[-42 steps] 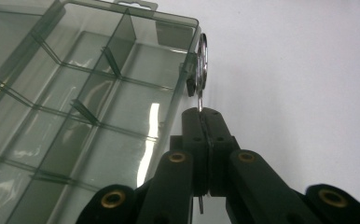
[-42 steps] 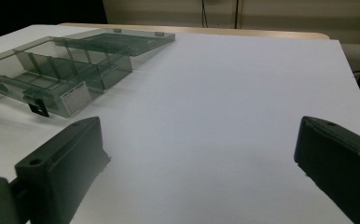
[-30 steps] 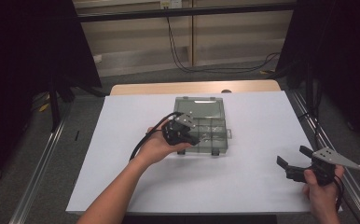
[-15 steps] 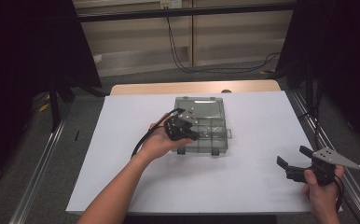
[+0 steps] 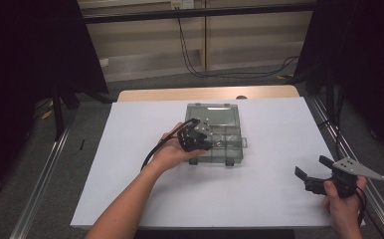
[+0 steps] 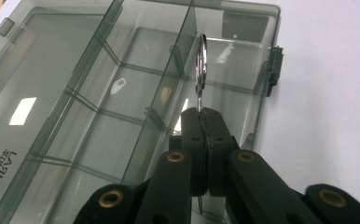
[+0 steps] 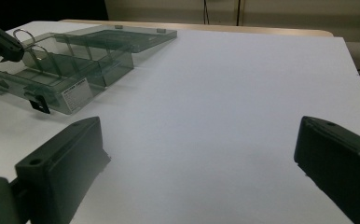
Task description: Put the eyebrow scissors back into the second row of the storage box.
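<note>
A clear grey compartment box lies in the middle of the white table, its lid folded open at the back. My left gripper hovers over the box's front left part, shut on a thin metal ring. The ring stands edge-on above a divider wall, over the box's compartments, gripped by my left gripper. My right gripper is held at the table's front right, open and holding nothing. Past its own spread jaws I see the box and the ring far left.
A white sheet covers the table, with a wooden edge showing at the back. Metal rails run along both sides. Cables hang against the wall behind. Broad white surface lies between the box and my right gripper.
My left gripper has shifted slightly forward and up over the box with the ring. The right gripper has stayed put.
</note>
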A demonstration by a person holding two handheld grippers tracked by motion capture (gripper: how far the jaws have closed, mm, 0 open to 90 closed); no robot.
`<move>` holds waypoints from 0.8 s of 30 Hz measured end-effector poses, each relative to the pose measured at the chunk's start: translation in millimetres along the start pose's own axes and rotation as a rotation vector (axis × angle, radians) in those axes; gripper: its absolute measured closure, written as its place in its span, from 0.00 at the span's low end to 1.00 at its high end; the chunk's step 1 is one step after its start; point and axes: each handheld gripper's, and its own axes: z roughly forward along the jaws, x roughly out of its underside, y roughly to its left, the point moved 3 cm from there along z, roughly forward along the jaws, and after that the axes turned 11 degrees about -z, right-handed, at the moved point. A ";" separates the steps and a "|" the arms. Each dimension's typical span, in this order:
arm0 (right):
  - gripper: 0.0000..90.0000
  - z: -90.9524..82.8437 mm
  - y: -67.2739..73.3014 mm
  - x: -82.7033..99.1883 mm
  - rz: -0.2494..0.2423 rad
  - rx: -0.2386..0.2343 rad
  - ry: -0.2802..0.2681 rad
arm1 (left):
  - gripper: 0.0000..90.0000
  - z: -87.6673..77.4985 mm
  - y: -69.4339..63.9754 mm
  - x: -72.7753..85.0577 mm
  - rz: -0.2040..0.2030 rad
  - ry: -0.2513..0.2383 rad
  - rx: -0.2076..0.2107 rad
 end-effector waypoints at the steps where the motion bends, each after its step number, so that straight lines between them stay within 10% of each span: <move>1: 0.01 0.4 -0.1 0.0 -0.006 0.001 -0.003 | 0.98 0.4 0.6 0.7 0.003 0.001 -0.003; 13: 0.01 2.0 3.6 -2.0 -0.009 -0.006 -0.001 | 0.31 -15.5 4.2 5.0 -0.139 -0.176 0.079; 18: 0.01 4.2 7.7 -5.5 -0.013 -0.012 -0.004 | 0.04 -24.2 9.6 9.4 -0.218 -0.236 0.031; 24: 0.01 7.6 12.0 -8.7 -0.025 -0.022 0.000 | 0.00 -34.4 16.9 18.0 -0.295 -0.290 0.006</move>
